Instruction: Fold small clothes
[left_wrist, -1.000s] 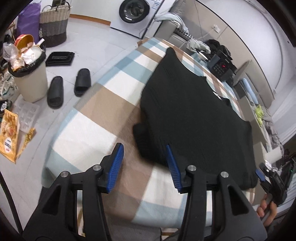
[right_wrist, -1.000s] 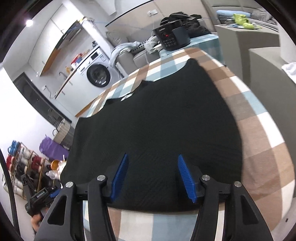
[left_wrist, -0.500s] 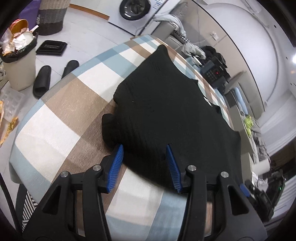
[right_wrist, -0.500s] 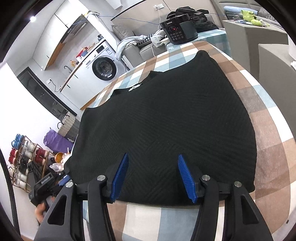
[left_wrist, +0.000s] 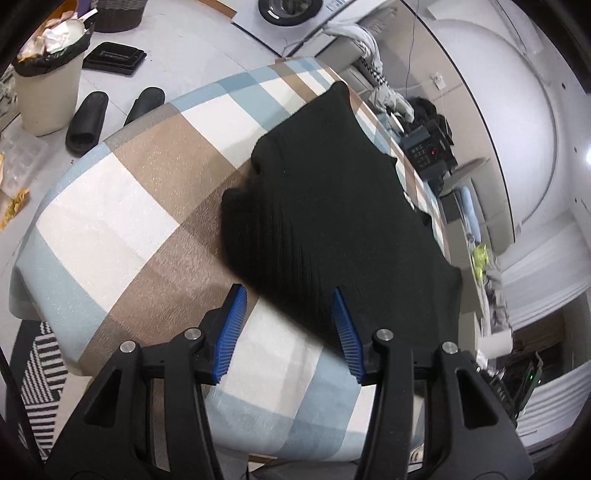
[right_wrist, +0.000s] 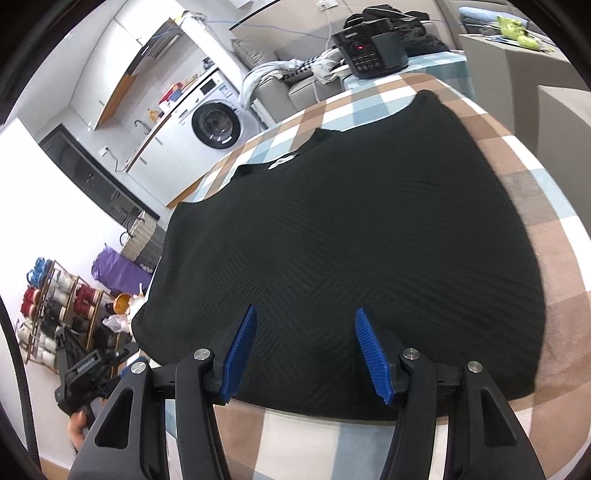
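A black knit sweater lies spread flat on the checked tablecloth, its neckline with a white label at the far side in the right wrist view. My left gripper hovers open over the sweater's near hem at its left corner, where a sleeve is tucked in; nothing is between the blue pads. My right gripper stands open above the near hem further right, also with nothing gripped. The other handle and a hand show at the lower left of the right wrist view.
A black appliance sits at the table's far end. On the floor left of the table are a lined bin, two black slippers and a striped rug. A washing machine and a shoe rack stand beyond.
The left wrist view has rolled and shifted, so the sweater's hem now lies between and ahead of the left pads. The right gripper has edged slightly over the hem.
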